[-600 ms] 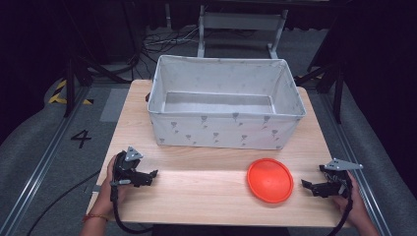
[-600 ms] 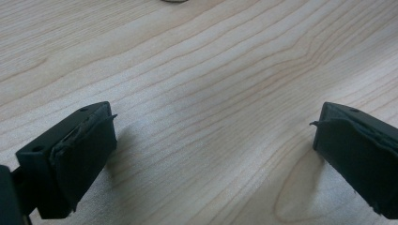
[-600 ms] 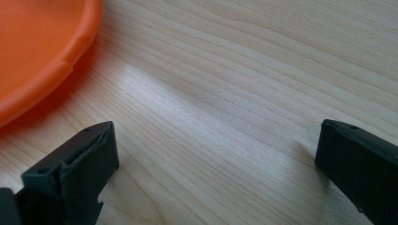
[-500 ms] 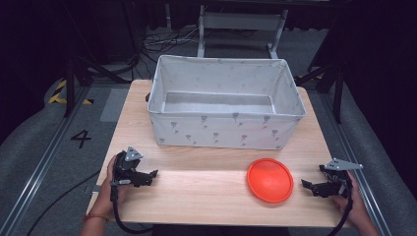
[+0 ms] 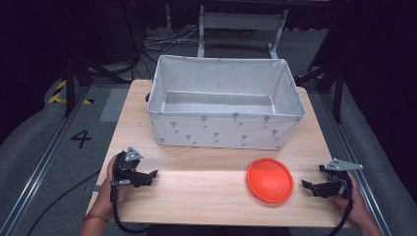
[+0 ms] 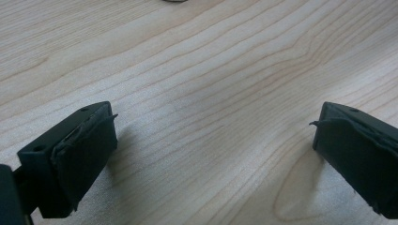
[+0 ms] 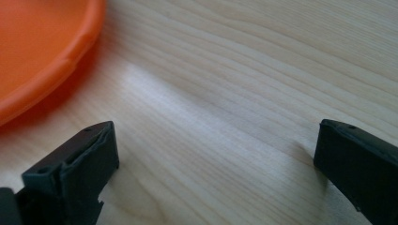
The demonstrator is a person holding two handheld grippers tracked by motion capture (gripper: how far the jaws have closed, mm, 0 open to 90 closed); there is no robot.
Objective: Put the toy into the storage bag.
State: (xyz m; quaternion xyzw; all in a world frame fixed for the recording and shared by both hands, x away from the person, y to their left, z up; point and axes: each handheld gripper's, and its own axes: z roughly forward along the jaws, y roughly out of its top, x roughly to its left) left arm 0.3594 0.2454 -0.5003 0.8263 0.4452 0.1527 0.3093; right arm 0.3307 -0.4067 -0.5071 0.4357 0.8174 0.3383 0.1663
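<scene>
Nothing moved, both grippers' jaws wide apart, empty, right gripper near orange plate

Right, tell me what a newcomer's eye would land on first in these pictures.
The bright orange plate stands out at once, lying flat on the pale wooden table near its front edge, right of the middle. Behind it a big grey fabric bin with a small printed pattern sits open and empty. The left gripper and the right gripper rest at the front corners, both with jaws wide open and nothing between them.
</scene>
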